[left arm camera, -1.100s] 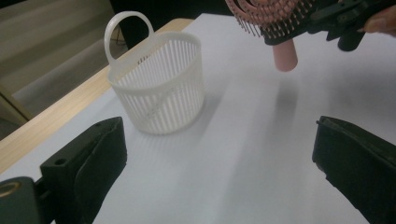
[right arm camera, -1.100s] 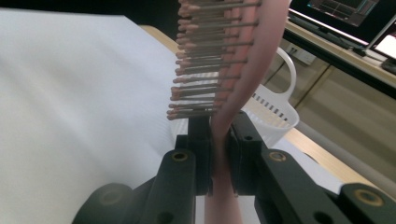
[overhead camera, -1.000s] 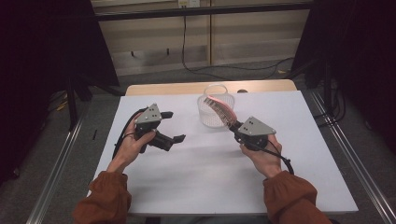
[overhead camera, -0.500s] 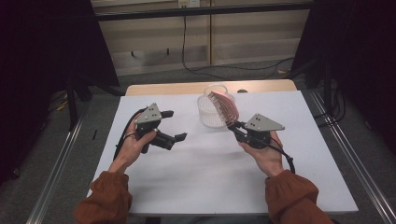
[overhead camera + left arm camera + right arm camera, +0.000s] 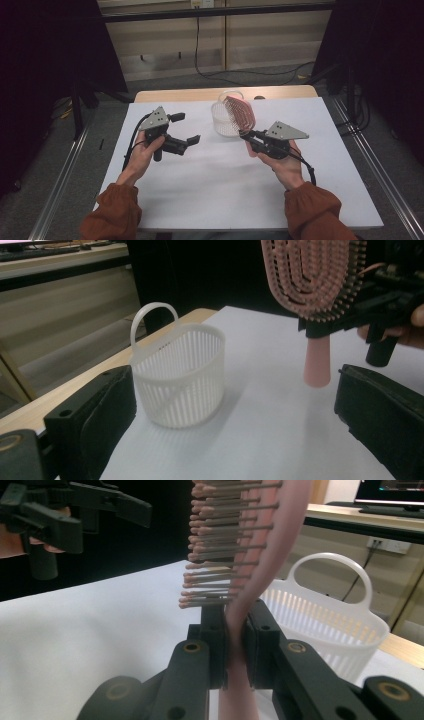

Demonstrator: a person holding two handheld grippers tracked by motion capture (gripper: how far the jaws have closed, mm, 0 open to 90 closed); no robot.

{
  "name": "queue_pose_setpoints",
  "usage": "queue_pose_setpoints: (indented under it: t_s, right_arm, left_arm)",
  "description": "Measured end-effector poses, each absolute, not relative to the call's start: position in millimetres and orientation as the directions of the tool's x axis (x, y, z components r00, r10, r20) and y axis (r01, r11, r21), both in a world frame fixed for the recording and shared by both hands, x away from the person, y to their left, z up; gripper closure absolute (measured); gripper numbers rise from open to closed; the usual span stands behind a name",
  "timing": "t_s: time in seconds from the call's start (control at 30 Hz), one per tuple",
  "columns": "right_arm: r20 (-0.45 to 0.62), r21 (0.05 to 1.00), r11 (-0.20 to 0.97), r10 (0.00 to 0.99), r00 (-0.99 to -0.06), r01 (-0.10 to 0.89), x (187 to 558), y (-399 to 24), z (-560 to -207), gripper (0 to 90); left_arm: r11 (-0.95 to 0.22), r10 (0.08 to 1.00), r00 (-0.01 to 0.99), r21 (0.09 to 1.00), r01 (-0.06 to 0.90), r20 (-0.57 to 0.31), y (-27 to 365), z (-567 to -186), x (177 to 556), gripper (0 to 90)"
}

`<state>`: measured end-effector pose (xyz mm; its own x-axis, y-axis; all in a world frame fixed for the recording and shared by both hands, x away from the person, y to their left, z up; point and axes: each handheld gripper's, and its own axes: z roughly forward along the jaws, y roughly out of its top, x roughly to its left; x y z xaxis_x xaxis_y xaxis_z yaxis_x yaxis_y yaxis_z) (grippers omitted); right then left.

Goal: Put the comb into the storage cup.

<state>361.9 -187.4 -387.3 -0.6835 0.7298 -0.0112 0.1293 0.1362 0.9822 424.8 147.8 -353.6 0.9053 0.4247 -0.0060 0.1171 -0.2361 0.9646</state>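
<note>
Two tongs were up over the white counter (image 5: 220,190), one in each hand. Right tongs (image 5: 246,134) were clamped on a pink hairbrush (image 5: 240,113), jaws pinching it at the neck where handle meets head, seen close in the right gripper view (image 5: 235,645). Brush stood upright, head above the jaws, handle end hanging below and clear of the counter in the left gripper view (image 5: 317,365). Bristles faced toward the left tongs (image 5: 187,130). Left tongs' jaws stood wide apart, nothing between them, held above the counter, well apart from the brush. White slatted basket (image 5: 224,117) with loop handle sat at the far side of the counter, upright, just behind the brush head in the high view. Basket looked empty in the left gripper view (image 5: 180,375).
</note>
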Motion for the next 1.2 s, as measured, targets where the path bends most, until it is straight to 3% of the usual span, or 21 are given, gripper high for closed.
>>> queue_pose_setpoints:
  t_s: [0.33, 0.73, 1.2]
  right_arm:
    - [0.021, 0.987, 0.101, 0.68, -0.733, 0.122, 361.6, -182.5, -391.1, 81.4]
    - [0.072, 0.99, 0.05, 0.612, -0.787, 0.13, 359.9, -177.4, -395.8, 81.3]
    - [0.123, 0.987, 0.032, 0.497, -0.859, 0.159, 360.2, -165.3, -404.7, 81.3]
  left_arm:
    - [-0.224, 0.42, 0.906, 0.973, 0.06, 0.041, 135.1, -352.2, 416.1, 2.5]
    - [-0.141, 0.4, 0.916, 0.986, 0.088, -0.025, 132.5, -349.5, 409.1, 1.6]
    - [-0.109, 0.33, 0.944, 0.992, 0.056, -0.016, 125.2, -340.0, 401.6, 2.3]
